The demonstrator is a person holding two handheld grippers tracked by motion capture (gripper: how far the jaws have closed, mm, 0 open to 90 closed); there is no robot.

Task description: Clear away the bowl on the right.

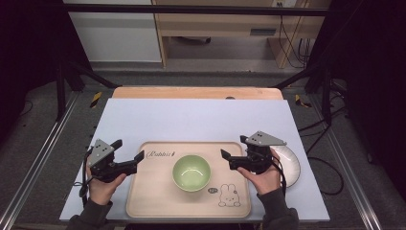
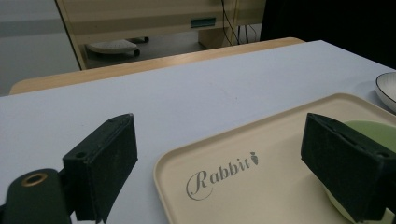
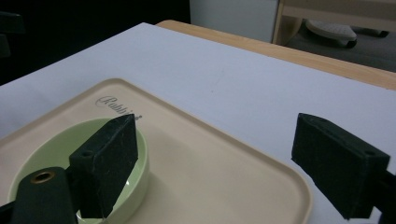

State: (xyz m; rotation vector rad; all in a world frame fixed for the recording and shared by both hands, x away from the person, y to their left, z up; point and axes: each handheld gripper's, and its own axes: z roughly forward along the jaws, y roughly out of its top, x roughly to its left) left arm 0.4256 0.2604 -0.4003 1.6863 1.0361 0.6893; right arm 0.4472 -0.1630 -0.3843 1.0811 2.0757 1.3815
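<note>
Green bowl (image 1: 191, 172): set in the middle of the beige rabbit tray (image 1: 143, 201), so it can be carried | right claw (image 1: 229, 160): held wide and empty just right of the bowl, nothing gripped | left claw (image 1: 135, 162): held wide, empty, at the tray's left edge | white plate (image 1: 293, 165): left on the surface right of the tray.

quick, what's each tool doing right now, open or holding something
left tool: open, holding nothing, at the tray's left edge.
right tool: open, holding nothing, beside the green bowl.
</note>
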